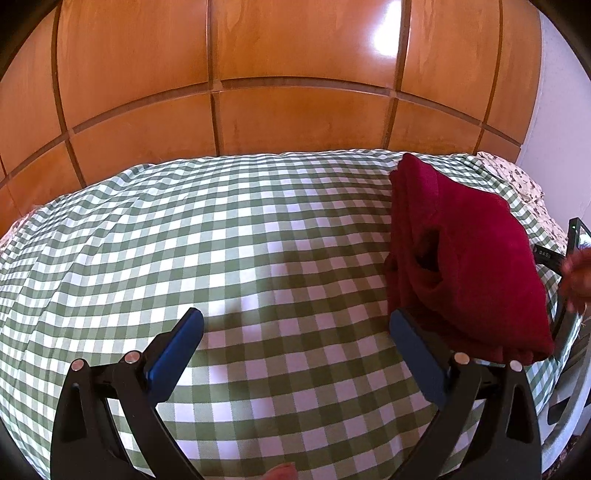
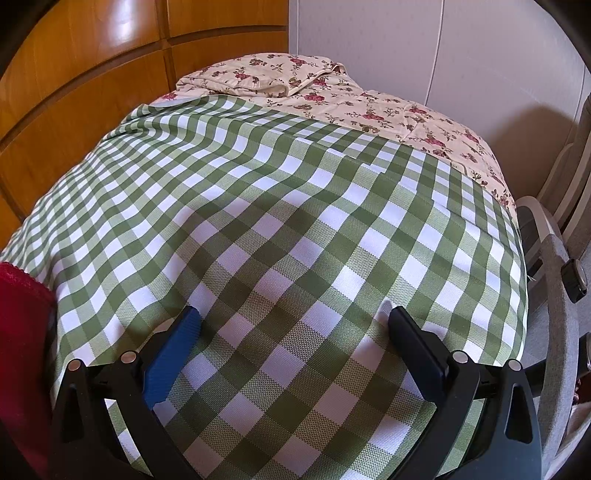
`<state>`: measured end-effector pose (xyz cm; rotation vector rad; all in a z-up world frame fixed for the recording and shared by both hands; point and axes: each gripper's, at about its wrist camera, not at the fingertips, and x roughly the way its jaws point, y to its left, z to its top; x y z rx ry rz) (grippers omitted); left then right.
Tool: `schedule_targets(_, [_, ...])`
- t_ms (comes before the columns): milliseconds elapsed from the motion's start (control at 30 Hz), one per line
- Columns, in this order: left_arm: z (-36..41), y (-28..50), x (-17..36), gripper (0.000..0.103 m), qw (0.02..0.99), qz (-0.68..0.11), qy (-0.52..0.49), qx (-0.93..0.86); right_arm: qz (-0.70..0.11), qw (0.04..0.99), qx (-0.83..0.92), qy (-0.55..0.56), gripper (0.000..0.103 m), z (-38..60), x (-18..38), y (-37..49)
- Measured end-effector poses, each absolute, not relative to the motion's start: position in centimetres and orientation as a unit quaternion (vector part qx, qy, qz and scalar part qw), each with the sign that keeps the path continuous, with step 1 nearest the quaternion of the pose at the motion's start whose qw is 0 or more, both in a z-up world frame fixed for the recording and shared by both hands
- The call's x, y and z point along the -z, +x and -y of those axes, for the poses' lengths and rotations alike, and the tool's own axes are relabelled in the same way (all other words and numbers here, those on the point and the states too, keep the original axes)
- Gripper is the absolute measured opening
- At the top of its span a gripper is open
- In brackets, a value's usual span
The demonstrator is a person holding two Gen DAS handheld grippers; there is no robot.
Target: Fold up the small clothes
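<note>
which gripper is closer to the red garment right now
Left. The red garment lies just beyond the open left gripper's right finger; from the open right gripper it shows only at the far left edge.

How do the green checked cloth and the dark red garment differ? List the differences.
The green checked cloth is patterned in green and white; the dark red garment is plain. The cloth lies spread flat across the bed; the garment sits on it in a folded, bunched heap. The cloth is far larger. Neither gripper holds either.

Bright daylight; glare on wood panels [image 1: 388, 33]; soft shadows on checked cloth [image 2: 295, 229]; fisheye edge warping.
</note>
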<state>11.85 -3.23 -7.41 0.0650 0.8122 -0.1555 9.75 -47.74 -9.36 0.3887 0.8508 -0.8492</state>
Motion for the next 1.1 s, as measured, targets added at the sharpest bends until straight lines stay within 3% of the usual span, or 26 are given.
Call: schedule_targets(1100, [6.2, 6.8, 1.3, 0.101, 0.936, -0.324, 0.056, 0.124, -0.397, 0.807, 0.397, 0.182, 0.1, 47.7, 9.4, 9.7])
